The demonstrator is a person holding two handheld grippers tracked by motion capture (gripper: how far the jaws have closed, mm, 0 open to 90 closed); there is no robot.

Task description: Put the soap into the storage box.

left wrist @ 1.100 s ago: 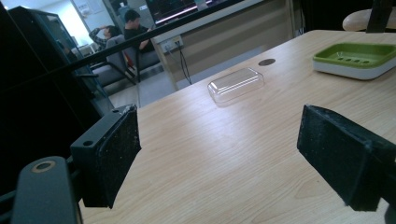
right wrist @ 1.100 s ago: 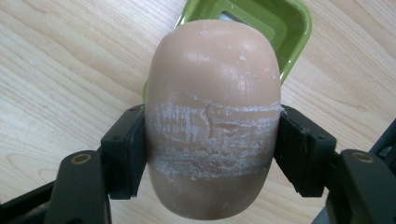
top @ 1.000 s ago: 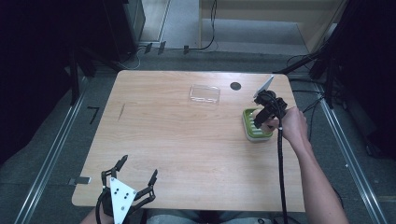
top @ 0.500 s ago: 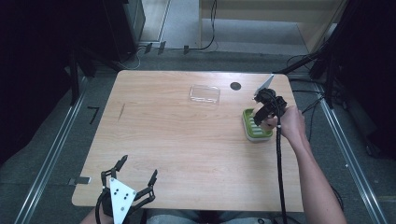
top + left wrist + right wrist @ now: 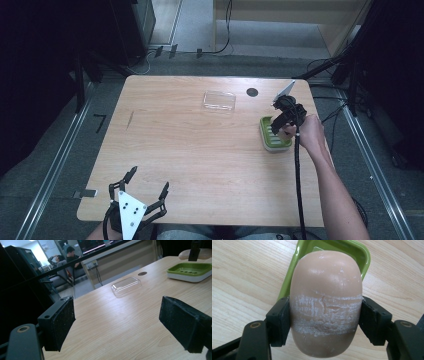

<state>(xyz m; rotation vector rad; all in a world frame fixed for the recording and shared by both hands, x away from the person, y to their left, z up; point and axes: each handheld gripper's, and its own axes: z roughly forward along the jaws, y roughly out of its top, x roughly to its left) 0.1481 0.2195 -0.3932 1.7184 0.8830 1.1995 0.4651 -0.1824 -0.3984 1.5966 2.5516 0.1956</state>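
My table (image 5: 200, 165) is pale wood with a dark round hole (image 5: 252, 92) near its far edge. A clear lid (image 5: 219, 100) lies flat just beside that hole, toward the left. A green dish (image 5: 270, 136) on a white base sits near the right edge, well apart from the lid.
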